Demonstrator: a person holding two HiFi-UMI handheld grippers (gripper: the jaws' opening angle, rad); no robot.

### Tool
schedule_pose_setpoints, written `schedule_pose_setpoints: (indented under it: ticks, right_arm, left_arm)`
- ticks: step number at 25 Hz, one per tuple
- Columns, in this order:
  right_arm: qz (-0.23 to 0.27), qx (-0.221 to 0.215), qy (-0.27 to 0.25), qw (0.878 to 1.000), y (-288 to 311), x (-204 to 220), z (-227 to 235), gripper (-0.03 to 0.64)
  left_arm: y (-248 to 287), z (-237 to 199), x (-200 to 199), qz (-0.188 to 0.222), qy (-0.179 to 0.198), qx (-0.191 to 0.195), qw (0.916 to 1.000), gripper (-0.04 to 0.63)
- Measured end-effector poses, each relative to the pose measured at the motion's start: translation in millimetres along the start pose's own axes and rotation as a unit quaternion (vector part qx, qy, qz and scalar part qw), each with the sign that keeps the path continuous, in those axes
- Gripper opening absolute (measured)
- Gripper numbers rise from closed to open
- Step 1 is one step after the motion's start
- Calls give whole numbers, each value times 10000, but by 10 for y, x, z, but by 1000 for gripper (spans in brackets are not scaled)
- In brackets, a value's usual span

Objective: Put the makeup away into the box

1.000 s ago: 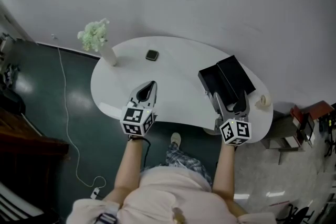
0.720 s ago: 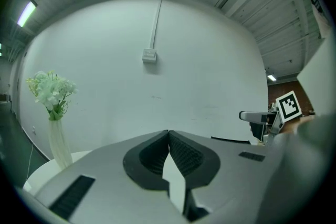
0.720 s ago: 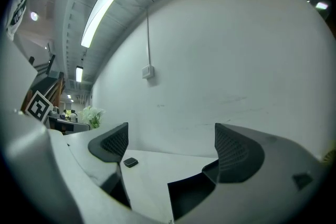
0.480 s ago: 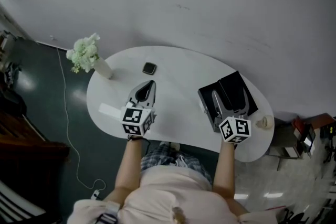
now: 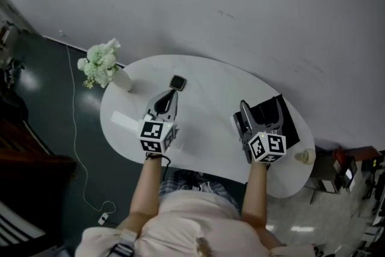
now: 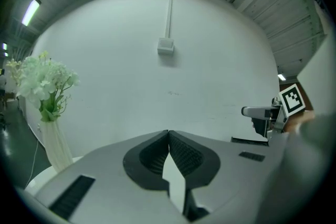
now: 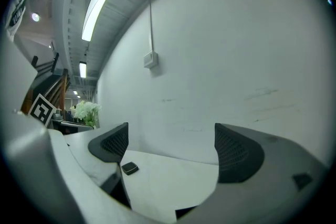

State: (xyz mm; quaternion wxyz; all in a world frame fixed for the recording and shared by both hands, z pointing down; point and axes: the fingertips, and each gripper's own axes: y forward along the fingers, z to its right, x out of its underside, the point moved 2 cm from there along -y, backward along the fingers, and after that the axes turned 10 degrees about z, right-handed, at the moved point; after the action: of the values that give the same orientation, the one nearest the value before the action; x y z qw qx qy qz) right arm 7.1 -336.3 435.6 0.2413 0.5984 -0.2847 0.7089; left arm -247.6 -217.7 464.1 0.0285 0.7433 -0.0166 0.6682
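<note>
A small dark square makeup compact lies on the white table near its far edge; the right gripper view shows the compact too. My left gripper is shut and empty, its tip just short of the compact. In its own view the left gripper shows its pads pressed together. An open black box with its lid raised sits at the table's right. My right gripper hovers over the box, open and empty. Its own view shows the right gripper with its jaws wide apart.
A white vase of pale flowers stands at the table's far left corner, and the flowers also show in the left gripper view. A flat white item lies at the left edge. A small beige object sits at the right end. A white wall runs close behind.
Both grippers have moved forward over the table. The left tip is now close to the compact, and the right gripper now hangs over the box.
</note>
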Motion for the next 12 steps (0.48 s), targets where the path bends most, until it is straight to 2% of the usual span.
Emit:
schedule_pose_setpoints:
  ticks: [6, 12]
  right_arm:
    - [-345, -800, 27, 9962, 644, 308, -622, 506]
    - [-845, -1561, -36, 9841, 1270, 830, -1263, 506]
  left_arm:
    - [19, -550, 79, -116, 203, -333, 9992, 26]
    - [208, -950, 263, -221, 121, -497, 9984, 26]
